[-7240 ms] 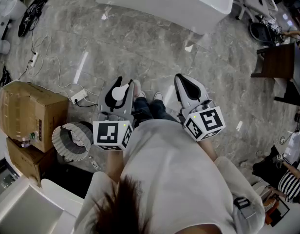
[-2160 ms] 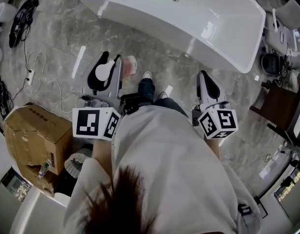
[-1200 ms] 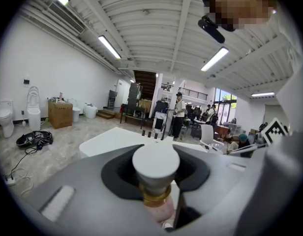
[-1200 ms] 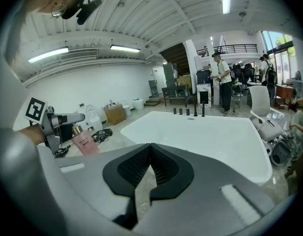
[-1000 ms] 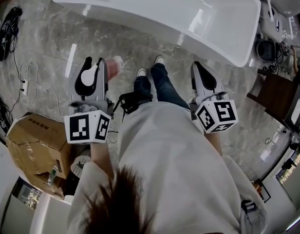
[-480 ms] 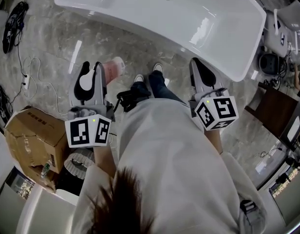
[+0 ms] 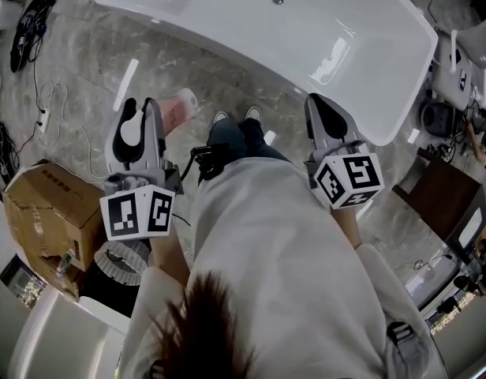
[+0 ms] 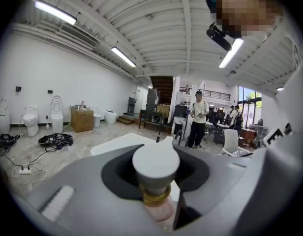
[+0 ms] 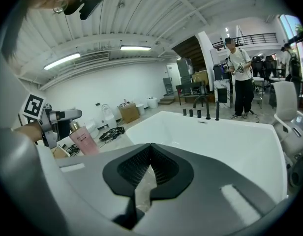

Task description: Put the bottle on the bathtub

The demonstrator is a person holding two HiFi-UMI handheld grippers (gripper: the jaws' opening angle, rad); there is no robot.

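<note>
Beside the bathtub (image 7: 227, 22), the left gripper (image 7: 144, 113) has carried the bottle (image 7: 178, 107) closer.

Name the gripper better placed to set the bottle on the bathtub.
Left: the left gripper is shut on the pink bottle, near the bathtub rim. The right gripper is shut and empty.

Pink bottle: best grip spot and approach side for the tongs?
Probably the white cap, from the side, as the left tongs hold it now. The bottle hangs upright, and the round cap is narrower than the pink body, leaving its base free to set down.
</note>
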